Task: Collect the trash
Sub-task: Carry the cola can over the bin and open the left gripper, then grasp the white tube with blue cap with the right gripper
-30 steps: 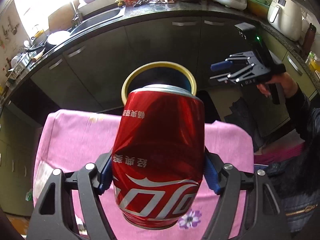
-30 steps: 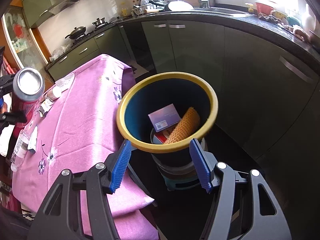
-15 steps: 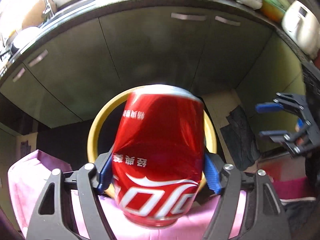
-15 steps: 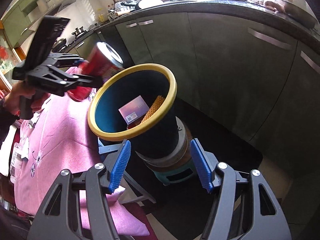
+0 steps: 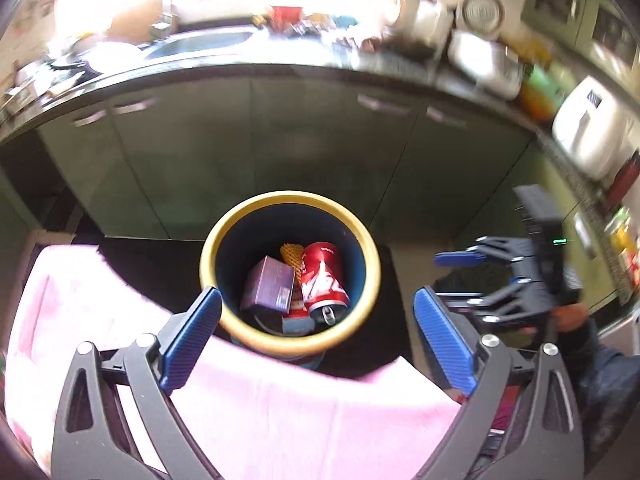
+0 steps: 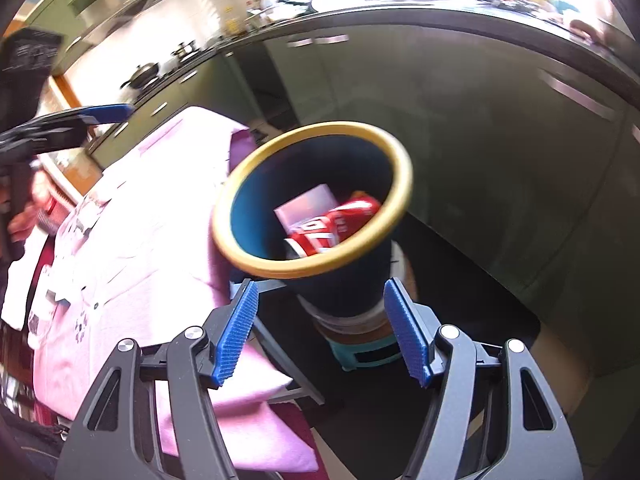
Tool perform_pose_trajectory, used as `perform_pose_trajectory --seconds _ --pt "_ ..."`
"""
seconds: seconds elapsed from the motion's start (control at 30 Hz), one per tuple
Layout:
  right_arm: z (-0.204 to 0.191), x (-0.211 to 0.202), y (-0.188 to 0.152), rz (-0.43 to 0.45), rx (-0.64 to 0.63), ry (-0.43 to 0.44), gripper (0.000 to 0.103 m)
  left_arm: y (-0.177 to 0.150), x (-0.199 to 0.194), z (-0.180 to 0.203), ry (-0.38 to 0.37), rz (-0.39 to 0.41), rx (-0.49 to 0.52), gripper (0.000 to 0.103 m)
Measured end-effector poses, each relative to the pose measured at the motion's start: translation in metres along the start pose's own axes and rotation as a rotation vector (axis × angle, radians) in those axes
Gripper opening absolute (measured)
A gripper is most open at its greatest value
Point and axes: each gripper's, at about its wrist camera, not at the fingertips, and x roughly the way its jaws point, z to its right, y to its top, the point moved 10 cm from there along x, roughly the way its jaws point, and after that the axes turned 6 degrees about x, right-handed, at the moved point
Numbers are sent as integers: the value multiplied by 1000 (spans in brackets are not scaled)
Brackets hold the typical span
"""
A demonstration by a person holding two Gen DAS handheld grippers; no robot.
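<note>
Left tool: jaws spread wide and empty, with blue pads either side of the bin mouth; a second ago they were clamped on the red can.
Red can: now lies inside the bin, ahead of and below the left tool, tilted with its opened top toward the tool and leaning against the purple box.
Bin: yellow rim and dark blue wall, standing just past the edge of the pink-covered surface; it also holds an orange honeycomb-textured piece, half hidden behind the can.
Right tool: jaws apart, holding nothing, aimed at the bin from the side, as in the earlier views; through it the can shows red at the near side of the bin's opening.
What changed: the can has gone from the left tool's grip into the bin, and that tool has opened.
Meaning for the task: this piece of trash looks collected; both tools are free for the next piece.
Remaining trash: small items lie on the surface to the left of the right tool, too blurred to name.
</note>
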Motion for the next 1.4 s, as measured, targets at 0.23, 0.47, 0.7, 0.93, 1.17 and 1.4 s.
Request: perform_pose_trajectory --seconds 0.23,0.47,0.7,0.93,1.17,1.4 --pt "-94 19 1 -48 -193 95 66 -67 -103 -9 118 150 -194 96" --pt "-238 48 -33 -138 -451 255 66 -159 -201 -36 299 289 -424 96" --pt "-361 66 -80 -220 -636 384 66 -250 -276 -66 480 396 -660 96" --pt "-412 92 -111 -273 -698 377 55 -299 -299 -68 562 411 -720 96" --pt "-424 110 -123 -294 -705 344 47 -312 -297 -63 543 406 -717 96" --pt "-426 119 -125 -280 -722 301 37 -315 -291 -59 544 402 -701 96"
